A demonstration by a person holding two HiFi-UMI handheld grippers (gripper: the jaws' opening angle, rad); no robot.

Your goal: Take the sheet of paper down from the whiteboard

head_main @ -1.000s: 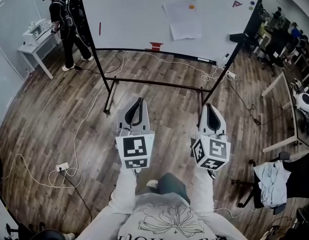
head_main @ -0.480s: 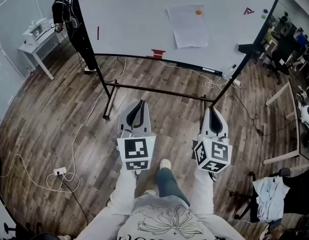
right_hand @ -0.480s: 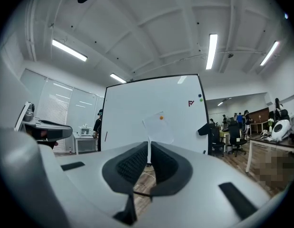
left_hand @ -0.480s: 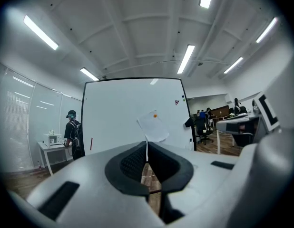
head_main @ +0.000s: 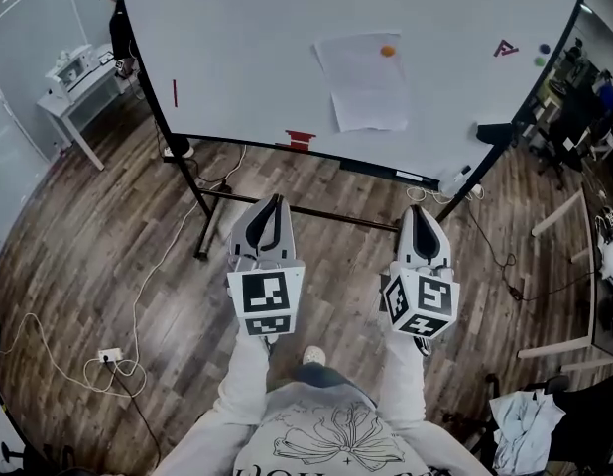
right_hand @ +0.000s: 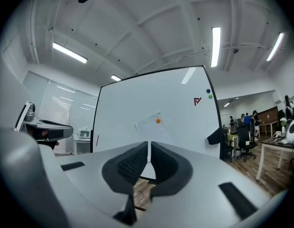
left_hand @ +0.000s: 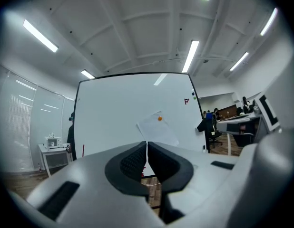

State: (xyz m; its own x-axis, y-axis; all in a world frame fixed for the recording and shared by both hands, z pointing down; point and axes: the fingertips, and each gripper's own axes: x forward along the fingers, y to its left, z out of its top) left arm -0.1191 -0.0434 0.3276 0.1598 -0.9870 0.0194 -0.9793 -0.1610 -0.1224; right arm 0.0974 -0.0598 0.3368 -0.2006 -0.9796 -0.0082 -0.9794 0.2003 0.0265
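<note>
Wood-plank floor (head_main: 78, 256), seen only in the head view, with loose cables and a power strip (head_main: 110, 355) at lower left. Far left is a small white tabletop (head_main: 59, 92). Beside it stands a person (head_main: 116, 30), mostly hidden by the board's edge.

The whiteboard (head_main: 247, 58) stands on a black frame, with a short red mark (head_main: 174, 93) near its left side. The sheet of paper (head_main: 366, 85) hangs right of the board's middle. An orange magnet (head_main: 388, 52) pins it near its top right corner, and its lower edge sits just above the tray.

The gripper views add what the head view lacks: a ceiling with strip lights, and desks and chairs past the board's right edge.

Both white-sleeved forearms reach forward side by side. The grippers are held level and aimed at the board, well short of it.

Left gripper (head_main: 276, 200): jaws clenched, pads meeting, nothing between them. In its own view the sheet shows just above the closed tips.

Right gripper (head_main: 418, 210): jaws likewise pressed together and empty. In its own view the sheet and magnet sit just above the tips. Neither gripper touches the paper.
</note>
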